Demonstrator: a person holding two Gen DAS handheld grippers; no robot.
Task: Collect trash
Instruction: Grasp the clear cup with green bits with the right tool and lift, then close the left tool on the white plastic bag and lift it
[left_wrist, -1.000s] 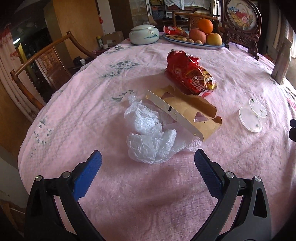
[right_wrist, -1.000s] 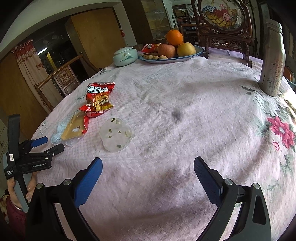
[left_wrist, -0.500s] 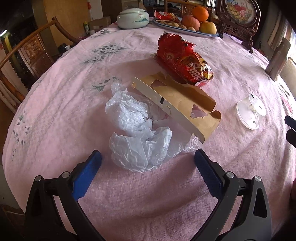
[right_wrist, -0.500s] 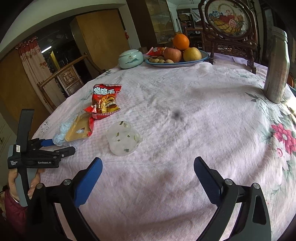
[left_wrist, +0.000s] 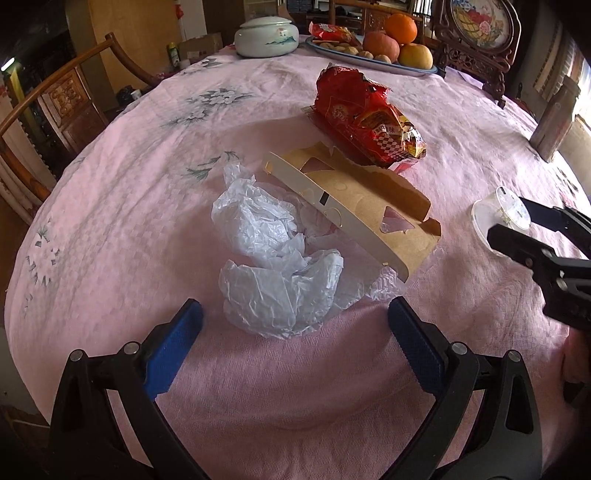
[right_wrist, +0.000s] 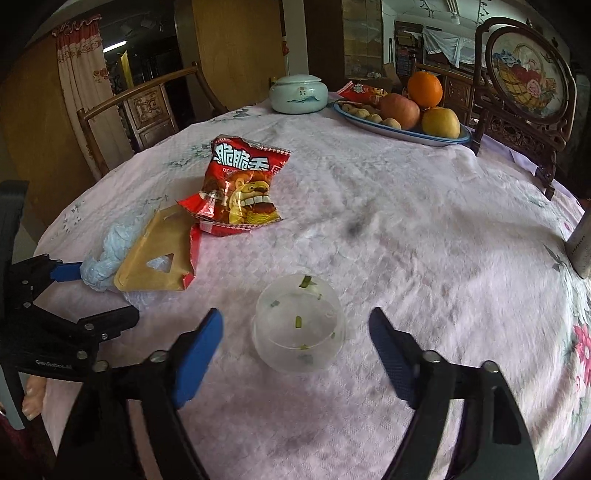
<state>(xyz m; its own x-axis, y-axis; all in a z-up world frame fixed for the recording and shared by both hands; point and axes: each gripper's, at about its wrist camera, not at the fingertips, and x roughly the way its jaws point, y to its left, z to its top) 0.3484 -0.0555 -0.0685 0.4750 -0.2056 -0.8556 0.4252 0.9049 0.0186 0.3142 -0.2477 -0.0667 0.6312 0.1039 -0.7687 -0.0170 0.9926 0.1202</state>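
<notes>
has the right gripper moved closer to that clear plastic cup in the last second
Yes. In its own view the plastic cup now sits between the open right gripper fingers, and the fruit plate looms larger, so it advanced across the table toward both.

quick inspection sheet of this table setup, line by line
surface: round table under a pink floral tablecloth, with a dark smudge near the middle.
job's things: crumpled white plastic bag; torn brown cardboard sleeve lying partly over it; red crinkled snack bag; clear plastic cup with green bits inside.
clutter: blue fruit plate, white lidded ceramic jar, metal flask.
grippers: left tongs open, before the bag; right tongs open, either side of the cup.
cables: nothing seen.
surroundings: carved wooden chairs, framed embroidered screen.
</notes>
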